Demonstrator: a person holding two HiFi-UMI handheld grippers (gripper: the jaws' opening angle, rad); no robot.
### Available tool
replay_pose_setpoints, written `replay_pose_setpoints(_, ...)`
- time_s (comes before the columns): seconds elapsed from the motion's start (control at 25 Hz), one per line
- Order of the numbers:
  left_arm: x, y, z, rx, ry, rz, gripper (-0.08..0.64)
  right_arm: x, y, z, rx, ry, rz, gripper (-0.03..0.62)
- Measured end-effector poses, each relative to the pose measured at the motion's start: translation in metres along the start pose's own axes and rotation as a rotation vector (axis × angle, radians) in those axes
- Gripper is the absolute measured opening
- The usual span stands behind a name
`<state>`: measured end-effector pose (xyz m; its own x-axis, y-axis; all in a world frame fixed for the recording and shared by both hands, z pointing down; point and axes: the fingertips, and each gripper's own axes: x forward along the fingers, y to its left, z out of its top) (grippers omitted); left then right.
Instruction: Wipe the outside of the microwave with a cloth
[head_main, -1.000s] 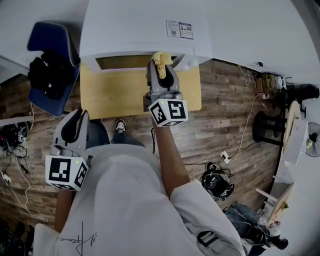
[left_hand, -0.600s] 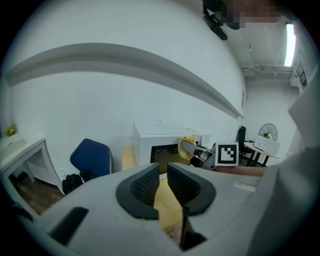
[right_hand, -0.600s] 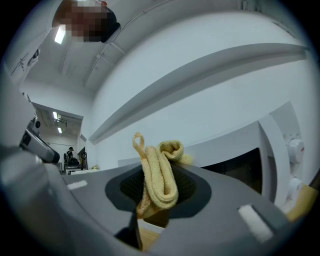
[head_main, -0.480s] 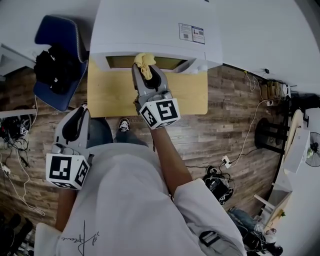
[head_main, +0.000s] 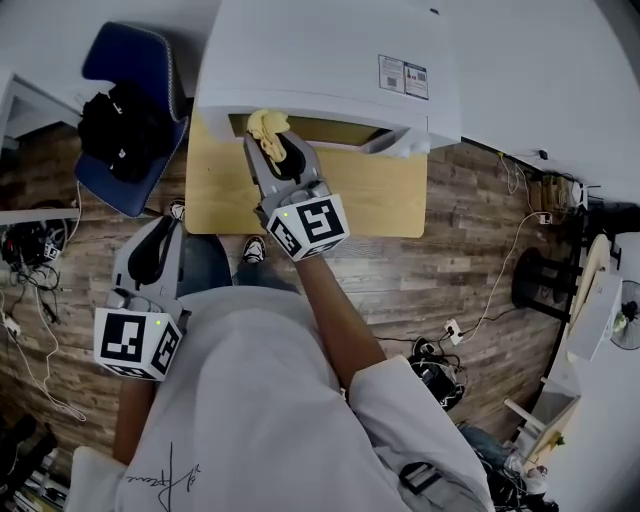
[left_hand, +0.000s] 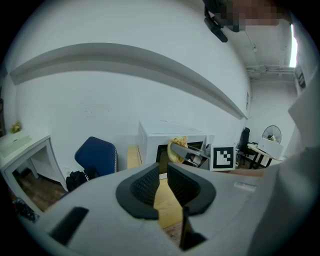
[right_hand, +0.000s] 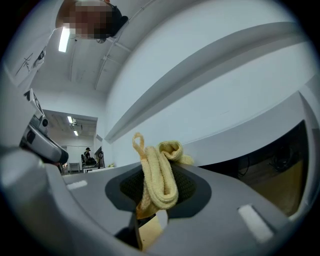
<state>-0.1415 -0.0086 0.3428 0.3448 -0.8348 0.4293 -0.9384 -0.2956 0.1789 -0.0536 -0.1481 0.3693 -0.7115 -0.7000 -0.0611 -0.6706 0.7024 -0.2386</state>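
Your right gripper (head_main: 272, 148) has its jaws clamped on the yellow cloth (head_main: 266, 124) – in the right gripper view the folded towelling (right_hand: 159, 176) fills the gap between the pads and bulges up past the tips, a small loop standing at its top. The bunched end of the cloth sits ahead of the jaws, at the upper front edge of the white microwave (head_main: 322, 58), toward the left part of its dark door window. From the pictures you cannot tell for sure whether the cloth presses on the surface or sits just off it. The white top of the microwave stretches away beyond the tips, with a printed label on it off to the gripper's right. Beneath this gripper lies the light wooden table (head_main: 385, 196) on which the microwave stands.

Your left gripper (head_main: 149, 247) hangs low and back, close to your body, well apart from the microwave – its jaws are only a narrow slit apart with nothing held in them, the table showing through the slit in the left gripper view (left_hand: 163, 183). Ahead of it and to its left stands a blue chair (head_main: 128, 66) with a black bag (head_main: 122, 128) on the seat. Under both grippers runs a wood-plank floor (head_main: 470, 240).
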Motion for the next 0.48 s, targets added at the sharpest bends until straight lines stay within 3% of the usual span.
replay_pose_setpoints(0.48, -0.003, 0.015, -0.003, -0.023, 0.008, 0.042, 0.038, 0.032, 0.036, -0.017, 0.010, 0.040, 0.101, 0.112)
